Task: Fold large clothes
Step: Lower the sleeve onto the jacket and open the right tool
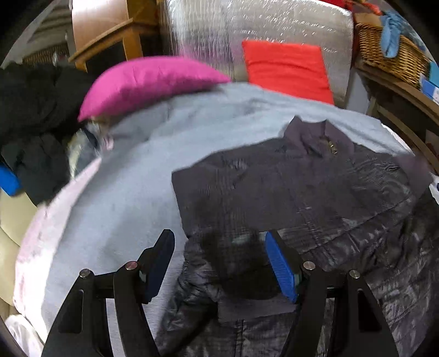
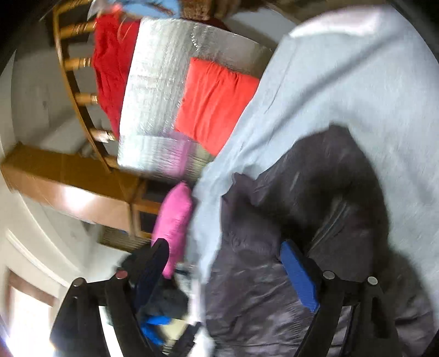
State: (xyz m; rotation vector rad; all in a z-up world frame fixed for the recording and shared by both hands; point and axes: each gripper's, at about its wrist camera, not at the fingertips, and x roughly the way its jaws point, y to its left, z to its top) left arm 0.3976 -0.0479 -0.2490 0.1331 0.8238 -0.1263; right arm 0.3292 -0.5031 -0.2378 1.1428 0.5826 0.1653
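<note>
Both views smear with motion blur, the right wrist view worse. There the dark quilted jacket (image 2: 315,219) runs off the bottom edge, its zip only a soft streak, and the dark heap with a blue scrap (image 2: 156,324) behind the near fingers (image 2: 299,277) is too blurred to identify. In the left wrist view the jacket's (image 1: 288,186) lower half and right sleeve are cut by the frame, and the small metal piece at its collar (image 1: 333,147) is too small to read. The pink pillow (image 1: 148,82) hides part of the silver padded panel (image 1: 260,24) — the pale blue sheet (image 1: 123,197) covers the bed beneath. The wicker basket (image 1: 389,52) is clipped at the edge, its contents unclear.
</note>
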